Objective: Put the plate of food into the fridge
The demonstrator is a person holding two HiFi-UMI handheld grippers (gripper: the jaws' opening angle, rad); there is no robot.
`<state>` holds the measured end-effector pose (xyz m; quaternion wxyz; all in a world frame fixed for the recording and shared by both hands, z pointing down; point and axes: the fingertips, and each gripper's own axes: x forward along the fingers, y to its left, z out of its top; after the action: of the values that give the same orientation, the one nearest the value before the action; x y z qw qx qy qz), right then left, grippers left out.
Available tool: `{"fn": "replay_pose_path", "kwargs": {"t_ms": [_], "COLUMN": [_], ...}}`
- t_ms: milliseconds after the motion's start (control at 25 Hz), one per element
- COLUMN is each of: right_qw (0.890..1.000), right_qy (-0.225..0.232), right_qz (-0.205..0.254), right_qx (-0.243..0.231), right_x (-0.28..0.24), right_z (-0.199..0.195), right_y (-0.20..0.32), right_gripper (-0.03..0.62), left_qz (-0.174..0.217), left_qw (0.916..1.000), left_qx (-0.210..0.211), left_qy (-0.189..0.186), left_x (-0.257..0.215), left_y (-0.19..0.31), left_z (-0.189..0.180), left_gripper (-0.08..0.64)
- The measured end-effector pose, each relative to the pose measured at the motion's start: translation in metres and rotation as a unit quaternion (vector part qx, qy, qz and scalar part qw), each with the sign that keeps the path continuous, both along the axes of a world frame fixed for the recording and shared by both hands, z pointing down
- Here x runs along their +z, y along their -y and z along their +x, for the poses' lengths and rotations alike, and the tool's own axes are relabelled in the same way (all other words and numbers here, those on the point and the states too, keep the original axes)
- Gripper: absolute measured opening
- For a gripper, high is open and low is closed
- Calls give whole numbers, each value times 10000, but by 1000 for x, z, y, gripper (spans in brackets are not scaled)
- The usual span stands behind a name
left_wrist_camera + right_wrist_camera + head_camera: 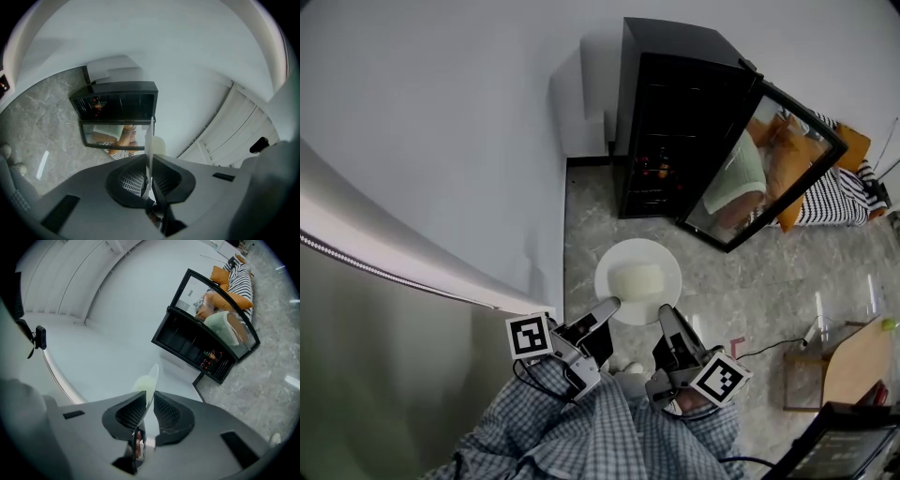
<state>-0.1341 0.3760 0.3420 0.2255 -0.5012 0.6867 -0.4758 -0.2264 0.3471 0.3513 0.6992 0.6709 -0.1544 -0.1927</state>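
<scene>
A white plate (638,280) with a pale block of food (637,278) hangs level above the floor in the head view. My left gripper (609,307) is shut on its near left rim, my right gripper (665,313) on its near right rim. The left gripper view shows the plate (149,145) edge-on between the jaws of the left gripper (150,172). In the right gripper view the plate (149,383) is pinched by the right gripper (148,408). The black fridge (675,122) stands ahead with its glass door (764,169) swung open; bottles sit on a lower shelf.
A white wall (441,141) runs along the left, with a white counter edge (403,272) near me. Grey marbled floor (750,291) lies between me and the fridge. A striped sofa with orange cushions (839,183) is at the right, a small wooden table (853,361) at the near right.
</scene>
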Motion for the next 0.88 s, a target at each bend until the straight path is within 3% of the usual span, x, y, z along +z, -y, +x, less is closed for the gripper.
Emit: {"fn": "replay_pose_path", "kwargs": {"t_ms": [880], "right_qw": [9999], "right_qy": [-128], "right_qz": [-61], "right_qx": [16], "right_x": [4], "right_z": [-7], "right_y": [1], "right_gripper": [58], "left_qz": [47], "left_qw": [9999], "left_qx": [-23], "left_qy": [89], "left_x": [1], "left_y": [1], "left_z": [-7], "left_gripper": [31]}}
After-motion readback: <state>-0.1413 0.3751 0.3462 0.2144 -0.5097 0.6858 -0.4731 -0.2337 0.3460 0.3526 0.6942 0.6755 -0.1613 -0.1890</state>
